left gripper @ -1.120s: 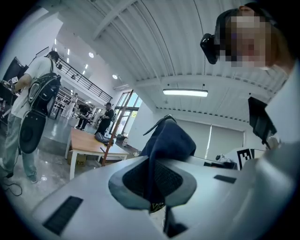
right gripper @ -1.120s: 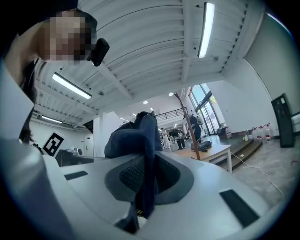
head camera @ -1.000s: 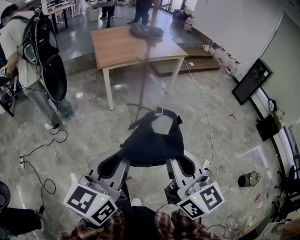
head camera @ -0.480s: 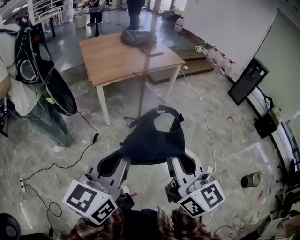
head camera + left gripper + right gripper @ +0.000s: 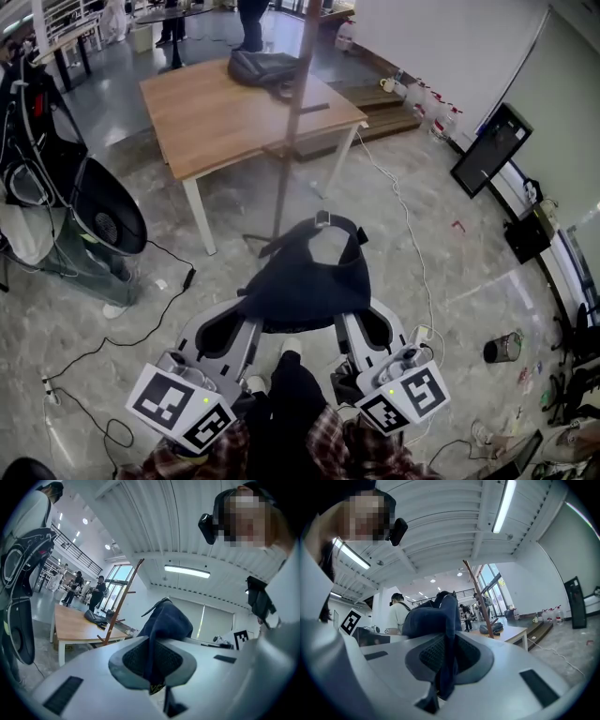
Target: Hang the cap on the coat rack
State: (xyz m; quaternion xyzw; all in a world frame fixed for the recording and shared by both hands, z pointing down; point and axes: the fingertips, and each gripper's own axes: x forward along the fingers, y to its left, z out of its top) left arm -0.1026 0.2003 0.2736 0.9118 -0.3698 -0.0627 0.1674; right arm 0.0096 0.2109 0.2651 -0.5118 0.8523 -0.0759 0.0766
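Left gripper (image 5: 246, 322) and right gripper (image 5: 352, 323) each clamp the cap's (image 5: 305, 281) rim; coat rack (image 5: 292, 141) stands ahead, near the table's (image 5: 206, 117) edge.

Bright, even indoor light. Ceiling strip lights (image 5: 186, 571) clip slightly in both gripper views, and the windows (image 5: 117, 581) are overexposed. Glossy floor (image 5: 502, 292) shows soft glare. Heavy fisheye with black vignette corners; nearest foreground slightly soft.
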